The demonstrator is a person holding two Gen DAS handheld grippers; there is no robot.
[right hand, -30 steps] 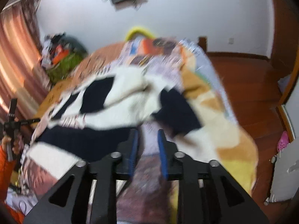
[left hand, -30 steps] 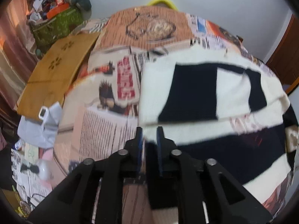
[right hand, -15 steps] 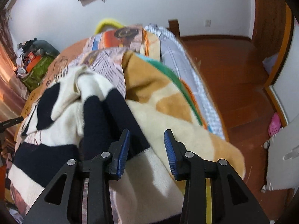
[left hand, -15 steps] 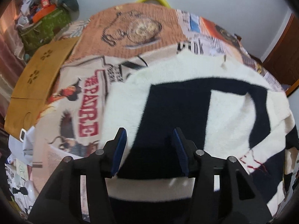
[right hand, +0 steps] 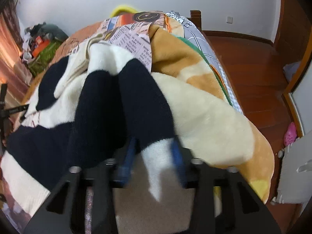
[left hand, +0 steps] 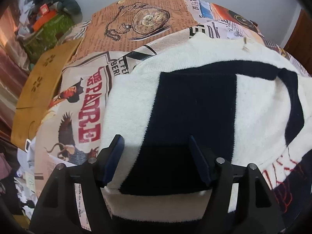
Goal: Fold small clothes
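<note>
Left gripper (left hand: pixel 156 150) had just spread its jaws, hovering apart over the black-and-white sweater (left hand: pixel 195 101) on the bed (left hand: pixel 148 19). Only the right view showed the right gripper (right hand: pixel 154 156) closing, clamped on a sleeve fold at 6 o'clock.

cream-and-navy block-patterned sweater (left hand: pixel 195 107)

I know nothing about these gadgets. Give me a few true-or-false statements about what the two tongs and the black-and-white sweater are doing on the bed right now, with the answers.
1. The left tongs stand open above the sweater. True.
2. The right tongs are empty. False: they pinch a fold of the sweater's sleeve, and their jaws have just been closing.
3. The sweater is plain red. False: it has black and cream blocks.
4. A pocket watch picture is printed on the bedcover beyond the sweater. True.
5. The floor beside the bed is wood. True.
</note>
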